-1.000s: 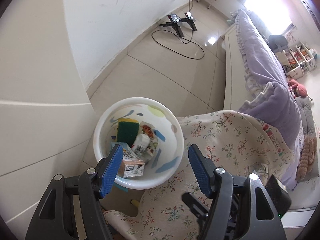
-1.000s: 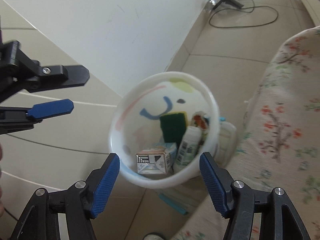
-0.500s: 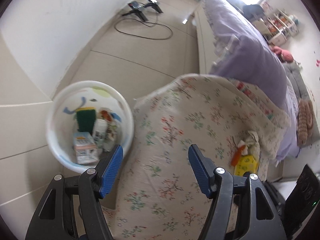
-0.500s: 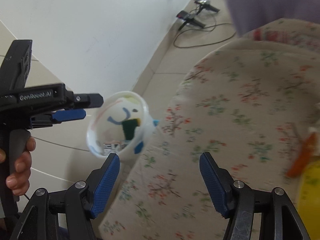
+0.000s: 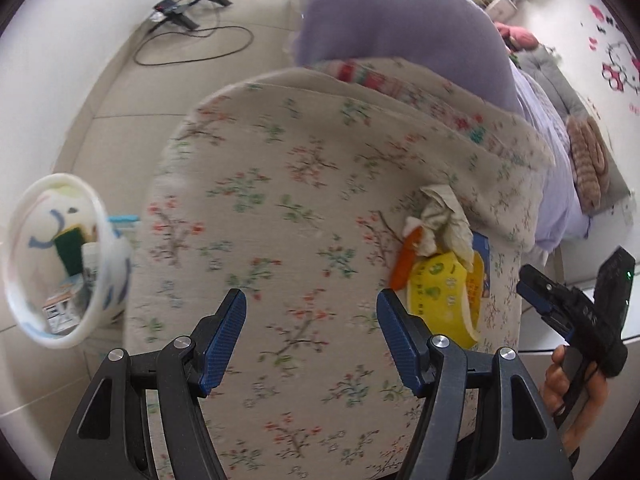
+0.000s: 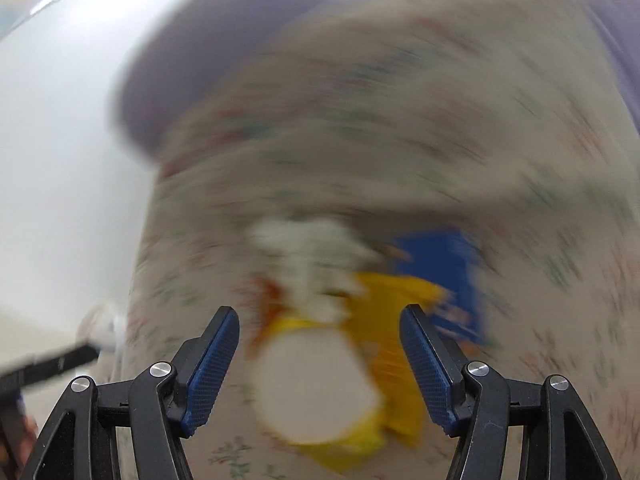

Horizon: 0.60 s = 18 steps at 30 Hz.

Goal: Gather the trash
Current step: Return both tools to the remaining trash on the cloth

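Ahead of right tool (image 6: pixel 320 354), yellow wrapper (image 6: pixel 384 320)

No text is legible in either view. Green printed marks are seen on the yellow packet (image 5: pixel 440 296) lying on the floral cover (image 5: pixel 304 184), but they are too blurred to be read. Black-and-white print is carried by the carton (image 5: pixel 60 312) inside the white bin (image 5: pixel 96 216), likewise unreadable. A cartoon cat sticker (image 5: pixel 620 68) is shown on the far wall, without words.
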Each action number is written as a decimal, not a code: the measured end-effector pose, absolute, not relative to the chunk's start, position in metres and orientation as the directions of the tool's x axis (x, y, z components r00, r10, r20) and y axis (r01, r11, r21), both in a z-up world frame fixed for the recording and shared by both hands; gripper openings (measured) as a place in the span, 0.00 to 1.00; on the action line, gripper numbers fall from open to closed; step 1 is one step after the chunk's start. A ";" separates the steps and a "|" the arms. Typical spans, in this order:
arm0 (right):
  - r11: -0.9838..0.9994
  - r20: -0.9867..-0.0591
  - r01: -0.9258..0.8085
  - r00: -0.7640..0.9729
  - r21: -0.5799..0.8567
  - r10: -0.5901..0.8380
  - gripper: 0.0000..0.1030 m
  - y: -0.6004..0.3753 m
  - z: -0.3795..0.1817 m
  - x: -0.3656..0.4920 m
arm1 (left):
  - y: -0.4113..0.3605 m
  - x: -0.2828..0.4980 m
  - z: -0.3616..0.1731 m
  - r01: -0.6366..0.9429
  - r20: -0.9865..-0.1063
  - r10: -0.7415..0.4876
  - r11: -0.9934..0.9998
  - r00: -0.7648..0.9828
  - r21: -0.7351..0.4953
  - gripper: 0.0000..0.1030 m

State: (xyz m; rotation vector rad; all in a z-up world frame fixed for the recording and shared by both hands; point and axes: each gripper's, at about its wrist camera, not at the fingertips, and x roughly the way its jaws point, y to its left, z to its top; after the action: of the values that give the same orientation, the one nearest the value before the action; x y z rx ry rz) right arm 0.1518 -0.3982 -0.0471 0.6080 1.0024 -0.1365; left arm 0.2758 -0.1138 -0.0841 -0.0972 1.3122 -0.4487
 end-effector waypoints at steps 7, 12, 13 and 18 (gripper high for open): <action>0.742 -0.878 0.506 0.416 0.439 0.236 0.69 -0.434 -0.097 0.146 | -0.185 0.271 -0.116 0.317 -0.920 -0.377 0.890 0.107 -0.327 0.68; 0.660 -0.849 0.538 0.385 0.524 0.361 0.69 -0.438 -0.121 0.144 | -0.212 0.278 -0.127 0.316 -0.927 -0.352 0.900 0.127 -0.299 0.68; 0.660 -0.851 0.540 0.382 0.522 0.360 0.69 -0.438 -0.123 0.144 | -0.215 0.279 -0.129 0.313 -0.927 -0.351 0.902 0.133 -0.297 0.68; 0.642 -0.844 0.549 0.374 0.535 0.384 0.69 -0.431 -0.127 0.140 | -0.227 0.284 -0.139 0.302 -0.919 -0.377 0.895 0.119 -0.328 0.59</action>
State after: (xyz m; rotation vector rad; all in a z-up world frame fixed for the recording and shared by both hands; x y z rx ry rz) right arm 0.1399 -0.4311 -0.1274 0.9278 1.2321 -0.1280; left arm 0.2836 -0.2271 -0.1392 -0.0657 1.3643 -0.4962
